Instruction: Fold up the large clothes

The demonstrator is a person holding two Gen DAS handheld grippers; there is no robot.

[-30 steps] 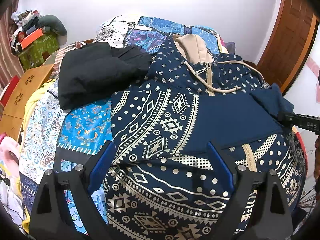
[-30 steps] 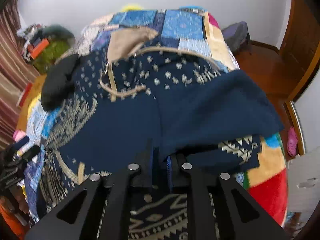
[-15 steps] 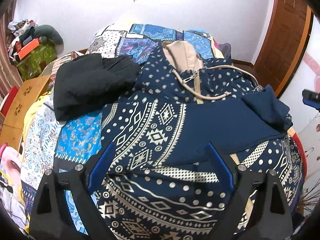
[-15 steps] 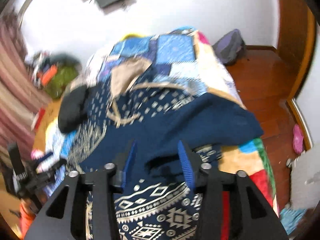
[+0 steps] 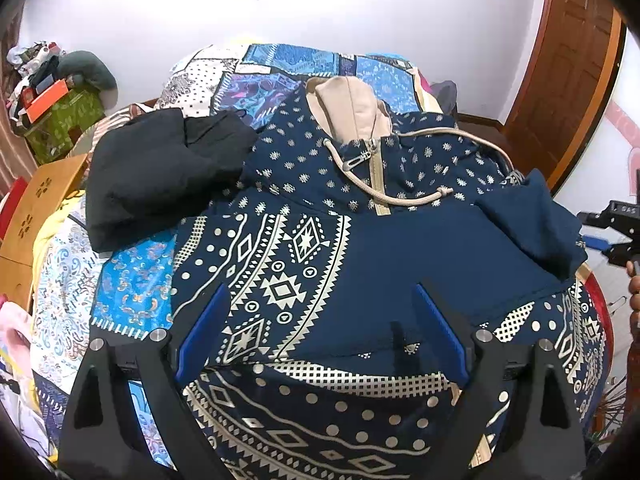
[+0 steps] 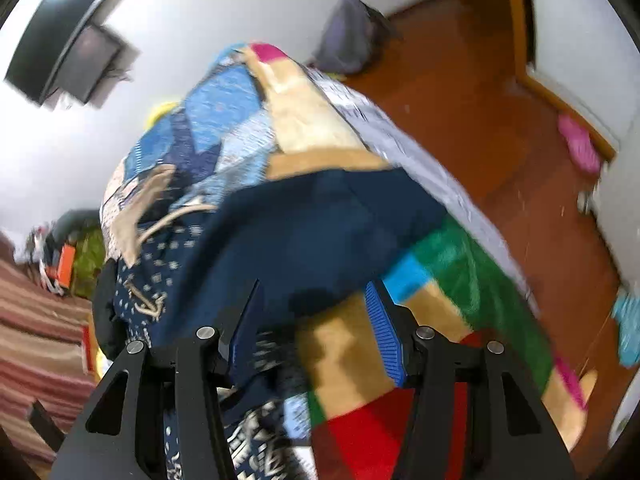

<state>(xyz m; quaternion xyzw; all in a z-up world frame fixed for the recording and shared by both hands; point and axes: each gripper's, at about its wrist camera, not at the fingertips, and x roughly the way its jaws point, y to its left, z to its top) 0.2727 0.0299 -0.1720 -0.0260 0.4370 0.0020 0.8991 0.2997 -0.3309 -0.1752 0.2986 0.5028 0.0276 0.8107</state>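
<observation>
At the bottom of the left wrist view the left tool (image 5: 320, 332) hangs with its blue pads wide apart and nothing between them, tilted downward over the lower body of the patterned navy hoodie (image 5: 280, 280), which lies spread front-up across the bed (image 5: 132, 280) and fills the centre of the frame. The cloth looks soft, thick and limp — it will drape and sag instead of holding a line, so it is best pinched at a hem, a cuff or a seam, not in the middle of a panel. A plain navy sleeve (image 5: 440, 264) lies folded across the chest, its cuff end bunched at the right of the frame. In the blurred, strongly rolled right wrist view, the right tool (image 6: 316, 320) sits at the bottom centre with its pads parted and nothing pressed between them, at the hoodie's edge near the side of the bed. Farther up, the beige-lined hood (image 5: 348, 108) and drawcord (image 5: 400, 200) sit at upper centre — a black garment (image 5: 160, 172) rests at upper left, touching the hoodie's shoulder.
</observation>
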